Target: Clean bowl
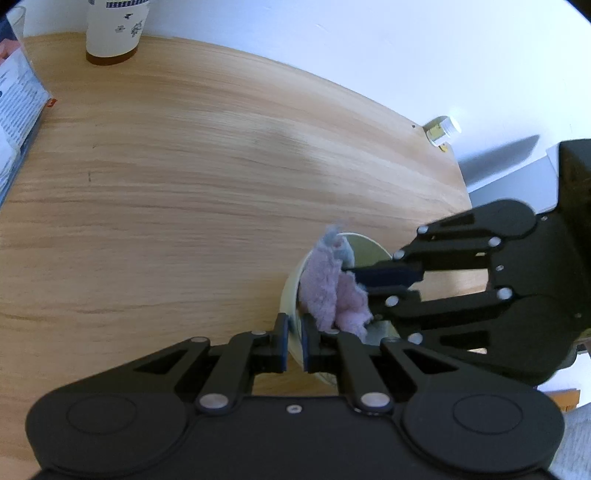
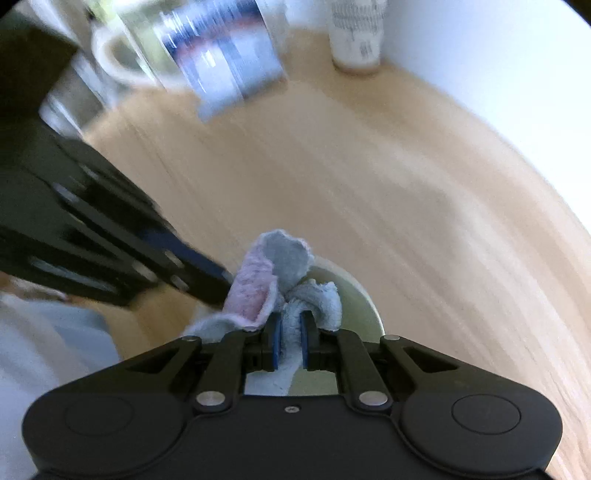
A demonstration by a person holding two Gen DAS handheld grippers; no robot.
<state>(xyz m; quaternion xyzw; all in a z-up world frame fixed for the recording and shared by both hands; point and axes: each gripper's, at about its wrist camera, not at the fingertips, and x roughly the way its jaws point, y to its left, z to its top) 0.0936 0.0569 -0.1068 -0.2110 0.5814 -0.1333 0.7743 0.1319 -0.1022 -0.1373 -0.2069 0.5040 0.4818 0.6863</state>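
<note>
Left gripper (image 1: 294,341) jaws pinch the bowl (image 1: 290,295) rim — right gripper (image 2: 290,341) jaws pinch the cloth (image 2: 291,291).

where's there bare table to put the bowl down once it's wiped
The wide wood stretch of the table between the paper cup, the printed packet and the bowl is bare. It is crowded at the bowl, where the left gripper clamps the rim and the right gripper holds the cloth inside.

Two close wrist views angled down, sharing bowl (image 1: 291,295), cloth (image 2: 295,273)
</note>
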